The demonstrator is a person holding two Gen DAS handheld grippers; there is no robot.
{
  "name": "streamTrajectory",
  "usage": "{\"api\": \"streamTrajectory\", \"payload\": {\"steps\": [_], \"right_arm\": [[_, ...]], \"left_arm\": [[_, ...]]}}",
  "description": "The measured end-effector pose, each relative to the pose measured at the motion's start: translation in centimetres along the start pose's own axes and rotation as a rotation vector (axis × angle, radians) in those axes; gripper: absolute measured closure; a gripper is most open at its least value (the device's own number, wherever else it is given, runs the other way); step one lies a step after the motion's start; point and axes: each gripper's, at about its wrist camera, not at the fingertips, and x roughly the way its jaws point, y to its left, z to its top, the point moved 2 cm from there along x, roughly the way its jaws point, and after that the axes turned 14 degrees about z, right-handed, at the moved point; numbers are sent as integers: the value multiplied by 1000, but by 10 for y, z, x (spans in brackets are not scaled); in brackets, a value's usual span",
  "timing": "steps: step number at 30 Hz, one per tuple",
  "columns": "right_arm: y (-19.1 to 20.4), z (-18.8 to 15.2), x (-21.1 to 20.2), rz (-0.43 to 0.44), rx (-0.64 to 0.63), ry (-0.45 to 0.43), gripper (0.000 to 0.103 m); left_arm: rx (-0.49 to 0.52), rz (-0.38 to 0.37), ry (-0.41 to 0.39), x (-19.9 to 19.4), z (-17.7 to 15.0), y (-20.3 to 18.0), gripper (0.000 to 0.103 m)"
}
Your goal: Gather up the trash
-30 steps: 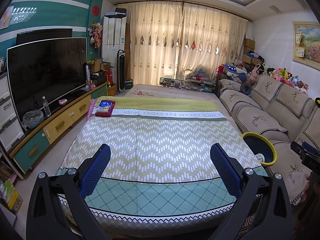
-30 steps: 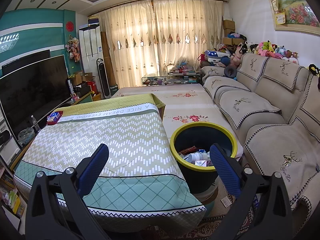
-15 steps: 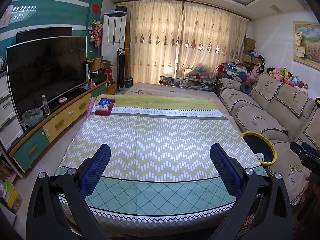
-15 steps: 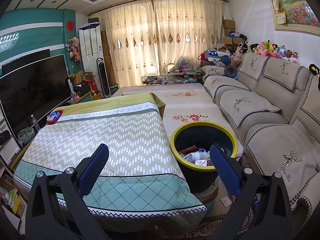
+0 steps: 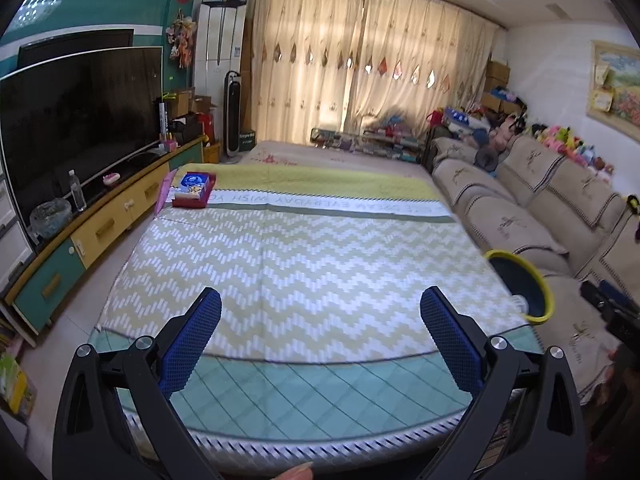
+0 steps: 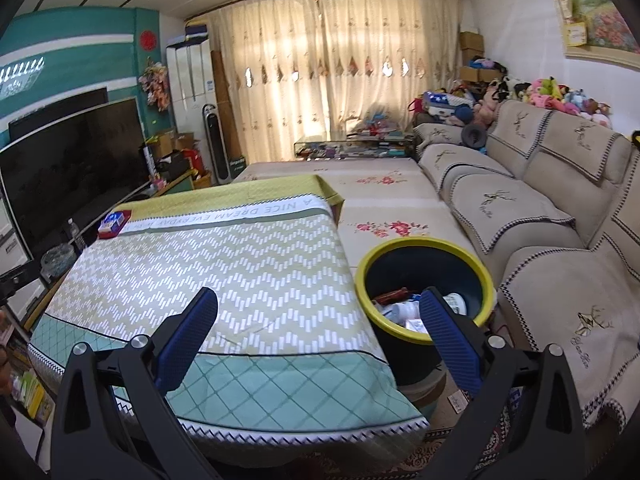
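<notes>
Yellow-rimmed bin (image 6: 424,258) holds a bottle (image 6: 400,312) and wrappers.

Cloth-covered table (image 5: 304,264), red box (image 5: 194,190) at far corner

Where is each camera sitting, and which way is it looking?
Left wrist: on the left gripper, over the table's near edge, facing the curtains; open blue fingers, a fingertip at the bottom.
Right wrist: on the right gripper, further right, facing the curtains, above the bin; open fingers.
Shared: tablecloth, red box, bin, sofa, TV.
</notes>
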Motion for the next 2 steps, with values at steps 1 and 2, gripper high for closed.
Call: {"api": "streamTrajectory", "payload": {"steps": [1,2], "right_arm": [[4,3,9,2,-12,11,7],[7,6,20,11,-22,23,7]], "left_arm": [[11,14,3,10,3,1,5],[28,33,7,25,8,1,5]]}}
